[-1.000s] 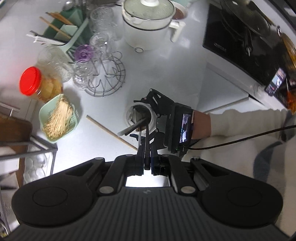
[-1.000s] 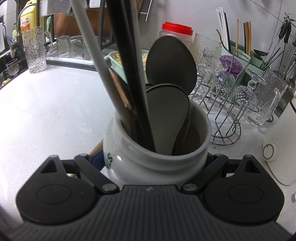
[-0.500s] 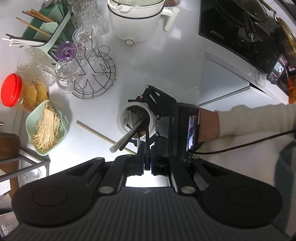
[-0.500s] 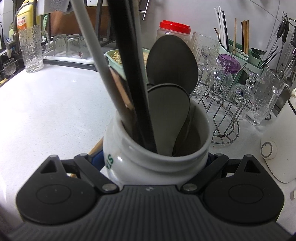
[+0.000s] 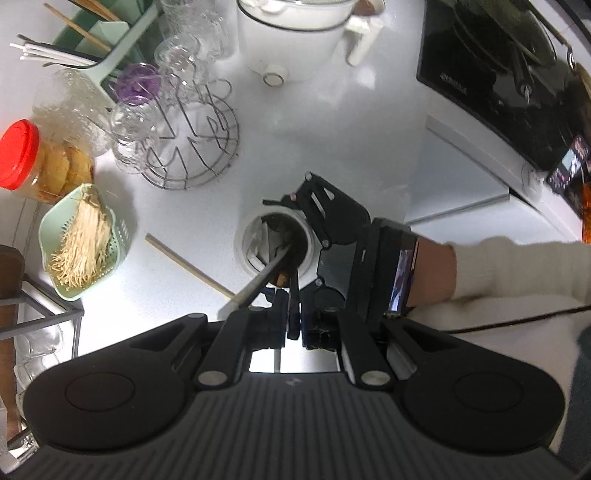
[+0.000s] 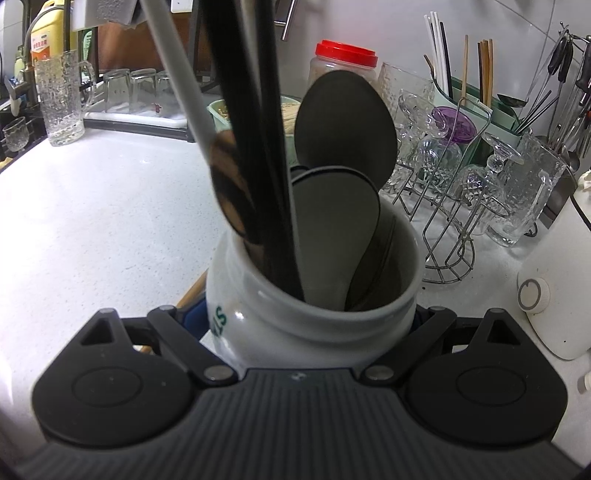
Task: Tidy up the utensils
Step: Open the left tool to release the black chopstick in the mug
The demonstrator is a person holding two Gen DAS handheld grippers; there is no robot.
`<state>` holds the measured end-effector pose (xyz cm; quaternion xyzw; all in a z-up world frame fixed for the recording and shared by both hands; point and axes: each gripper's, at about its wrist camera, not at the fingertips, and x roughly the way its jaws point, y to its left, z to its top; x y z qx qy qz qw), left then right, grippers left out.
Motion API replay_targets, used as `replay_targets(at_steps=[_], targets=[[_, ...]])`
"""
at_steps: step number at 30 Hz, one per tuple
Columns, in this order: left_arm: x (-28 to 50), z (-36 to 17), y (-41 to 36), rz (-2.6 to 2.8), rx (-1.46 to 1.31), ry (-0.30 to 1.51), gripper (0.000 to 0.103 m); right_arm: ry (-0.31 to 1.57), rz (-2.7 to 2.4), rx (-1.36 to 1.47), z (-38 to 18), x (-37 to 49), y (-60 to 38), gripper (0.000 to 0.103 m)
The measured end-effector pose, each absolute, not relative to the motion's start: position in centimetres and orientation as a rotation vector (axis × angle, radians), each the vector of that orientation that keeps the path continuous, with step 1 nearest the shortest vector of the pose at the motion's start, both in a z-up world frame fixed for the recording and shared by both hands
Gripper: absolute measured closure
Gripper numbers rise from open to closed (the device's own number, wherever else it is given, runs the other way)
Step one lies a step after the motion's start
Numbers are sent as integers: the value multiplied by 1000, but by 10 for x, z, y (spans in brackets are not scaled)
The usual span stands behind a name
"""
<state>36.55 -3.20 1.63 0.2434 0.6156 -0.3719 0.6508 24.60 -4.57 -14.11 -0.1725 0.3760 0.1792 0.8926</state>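
Crock (image 6: pixel 314 317) braced in right gripper (image 5: pixel 334 236) jaws; left gripper (image 5: pixel 293 325), clamped on black utensil (image 5: pixel 294 295), has lowered it inside.

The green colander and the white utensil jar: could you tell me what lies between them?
One loose wooden chopstick lies on the counter between colander and jar, seen in the left wrist view.

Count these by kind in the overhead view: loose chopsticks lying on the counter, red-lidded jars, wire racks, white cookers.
Loose chopstick: 1
Red-lidded jar: 1
Wire rack: 1
White cooker: 1
Total: 4
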Motion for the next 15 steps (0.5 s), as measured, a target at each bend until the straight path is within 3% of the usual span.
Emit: replay_targets(at_steps=[10,15], targets=[[366,64,1,-713,371,1233,75,774,373,-351,-142,247,-46,6],[354,92,30,-649,270,1140,72,756,370,-337,-142,245,-48,7]])
